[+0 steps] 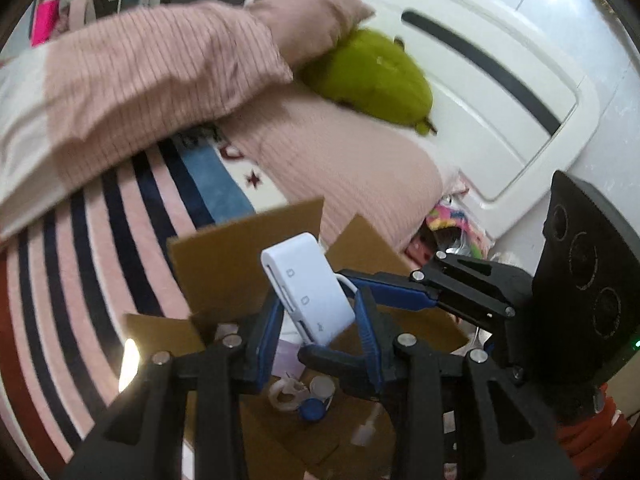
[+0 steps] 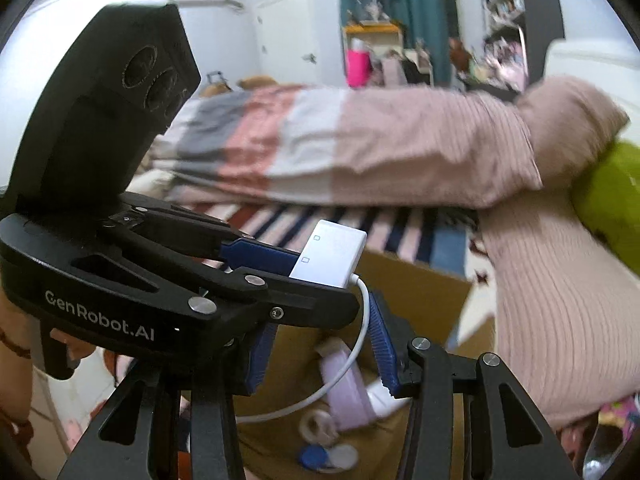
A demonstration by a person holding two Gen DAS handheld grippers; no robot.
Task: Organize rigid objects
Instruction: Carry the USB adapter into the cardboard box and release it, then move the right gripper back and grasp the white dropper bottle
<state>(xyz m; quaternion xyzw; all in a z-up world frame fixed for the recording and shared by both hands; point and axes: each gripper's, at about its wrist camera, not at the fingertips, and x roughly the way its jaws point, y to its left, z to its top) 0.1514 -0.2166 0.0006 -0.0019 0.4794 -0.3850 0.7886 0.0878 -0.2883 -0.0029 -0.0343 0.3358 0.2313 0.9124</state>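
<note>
The left gripper (image 1: 318, 322) is closed to a narrow gap on a white adapter (image 1: 308, 292). Its blue pads (image 1: 266, 332) press the two long sides of the flat body, which stands tilted in the lower middle of the left wrist view with its slotted edge facing the camera. In the right wrist view the same adapter (image 2: 332, 256) sits left of centre, pinched at the tip of that gripper, which reaches in from the left edge of the frame.

The adapter is held in the air above an open cardboard box (image 1: 240, 264), whose flaps stand up behind it. A thin white cable (image 2: 362, 320) leaves the adapter's lower corner and curves down into the box.

The right gripper (image 2: 320, 346) stands wide open at the bottom of its own view and grips nothing. The cable hangs through the gap between its blue fingers (image 2: 382, 354); it seems to clear both, though blur makes that hard to judge.

Inside the box lie a pale purple item (image 2: 348, 392), a blue round cap (image 2: 314, 458) and some white round pieces, all soft in focus. Behind the box are a striped sheet (image 1: 100, 248), a pink ribbed quilt (image 1: 160, 72) and a green cushion (image 1: 372, 76).
</note>
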